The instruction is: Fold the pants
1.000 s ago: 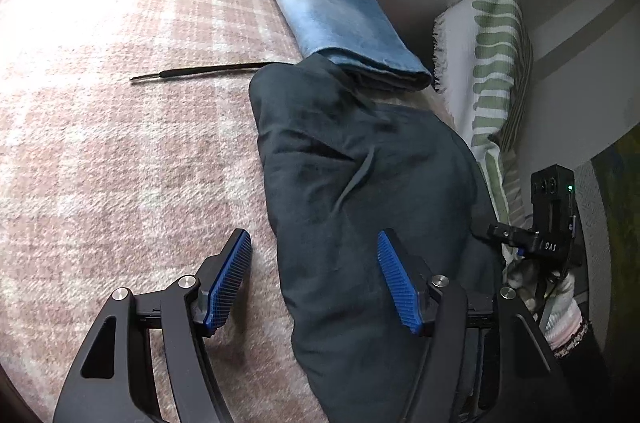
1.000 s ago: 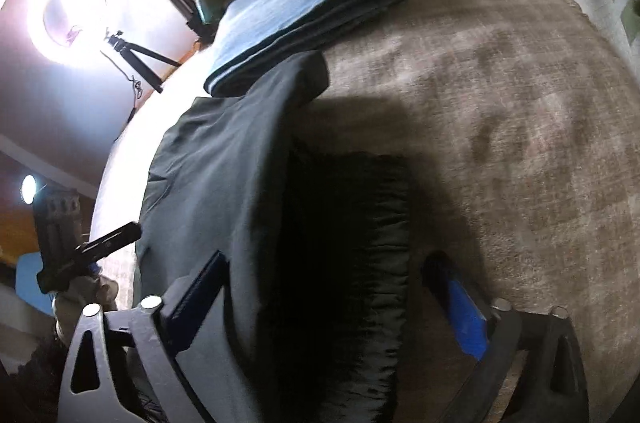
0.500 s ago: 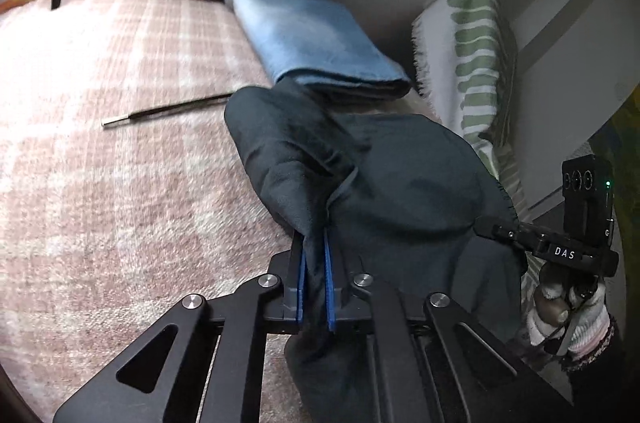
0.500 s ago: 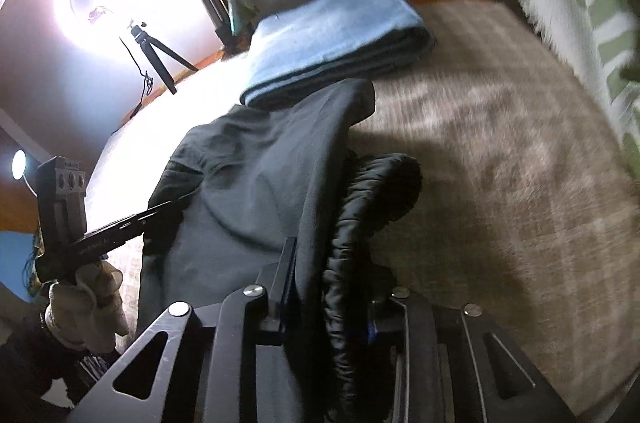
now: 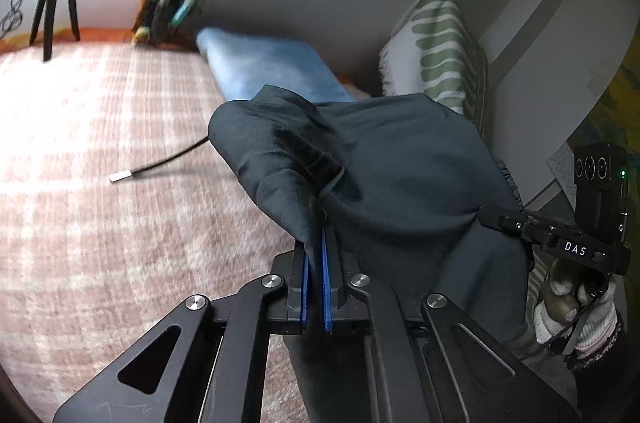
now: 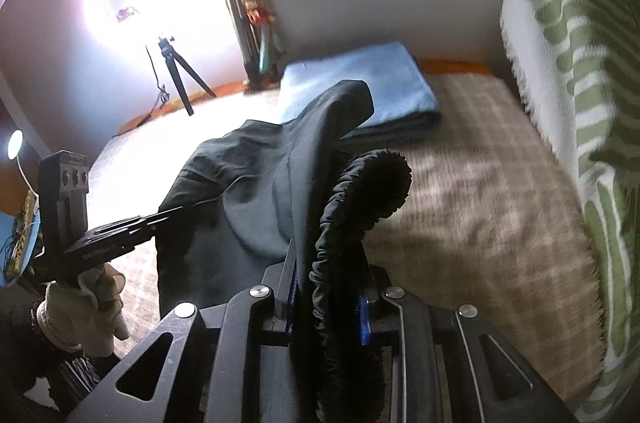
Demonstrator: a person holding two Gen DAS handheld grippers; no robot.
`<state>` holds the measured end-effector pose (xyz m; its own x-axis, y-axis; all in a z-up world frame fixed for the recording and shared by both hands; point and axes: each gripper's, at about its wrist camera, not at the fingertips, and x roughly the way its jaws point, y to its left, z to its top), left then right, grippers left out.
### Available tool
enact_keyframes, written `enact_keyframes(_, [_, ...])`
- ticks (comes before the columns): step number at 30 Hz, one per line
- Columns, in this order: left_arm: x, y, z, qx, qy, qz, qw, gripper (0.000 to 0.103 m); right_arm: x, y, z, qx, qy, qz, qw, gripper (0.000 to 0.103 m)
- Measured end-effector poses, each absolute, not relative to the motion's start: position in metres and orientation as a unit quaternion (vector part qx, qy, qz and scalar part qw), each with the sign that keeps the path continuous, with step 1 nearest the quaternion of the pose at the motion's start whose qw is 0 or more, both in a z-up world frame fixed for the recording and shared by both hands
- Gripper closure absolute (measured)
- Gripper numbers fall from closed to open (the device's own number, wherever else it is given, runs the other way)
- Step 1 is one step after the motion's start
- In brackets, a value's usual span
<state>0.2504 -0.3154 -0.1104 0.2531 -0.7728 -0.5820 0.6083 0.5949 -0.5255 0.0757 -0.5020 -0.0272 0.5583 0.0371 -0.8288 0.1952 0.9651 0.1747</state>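
Observation:
The dark grey pants (image 5: pixel 400 163) hang in a bunch above the pink plaid bedspread (image 5: pixel 100 203). My left gripper (image 5: pixel 316 239) is shut on a fold of the pants fabric, its blue pads pinching the cloth. In the right wrist view, my right gripper (image 6: pixel 326 283) is shut on the pants (image 6: pixel 260 191) at the gathered elastic waistband (image 6: pixel 360 191), which loops up out of the jaws. Each gripper shows in the other's view, held by a gloved hand (image 6: pixel 80 303) at the pants' edge.
A folded light blue cloth (image 5: pixel 272 67) lies on the bed just behind the pants. A green-striped white throw (image 6: pixel 568 63) stands along the right side. A black cable (image 5: pixel 168 159) lies on the bedspread. A tripod (image 6: pixel 176 71) and bright ring light (image 6: pixel 132 7) are by the far wall.
Both grippers went from open around the flat pants to shut on them. They have lifted the cloth up off the bed, the right one higher.

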Motion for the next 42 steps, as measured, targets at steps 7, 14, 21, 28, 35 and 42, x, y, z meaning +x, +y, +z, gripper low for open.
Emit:
enact_keyframes(7, [0.276,-0.316,-0.077,-0.105,0.391,-0.447,0.798,0.099,0.105,-0.503,0.005,0.099,0.433,-0.052,0.894,0.082])
enact_keyframes(14, [0.316,-0.332,-0.043,-0.113,0.354,-0.447,0.814,0.099,0.158,-0.515,0.027,0.078,0.407,-0.061,0.908,0.082])
enact_keyframes(21, [0.367,-0.356,-0.029,-0.092,0.324,-0.436,0.834,0.099,0.214,-0.54,0.034,0.068,0.387,-0.069,0.917,0.082])
enact_keyframes(28, [0.419,-0.383,-0.04,-0.087,0.335,-0.416,0.841,0.1,0.27,-0.565,0.01,0.062,0.387,-0.071,0.917,0.082])
enact_keyframes(35, [0.447,-0.41,-0.065,-0.069,0.351,-0.399,0.844,0.099,0.311,-0.599,-0.033,0.074,0.411,-0.079,0.905,0.082])
enact_keyframes(42, [0.462,-0.427,-0.089,-0.049,0.366,-0.384,0.846,0.099,0.322,-0.628,-0.065,0.078,0.433,-0.108,0.891,0.092])
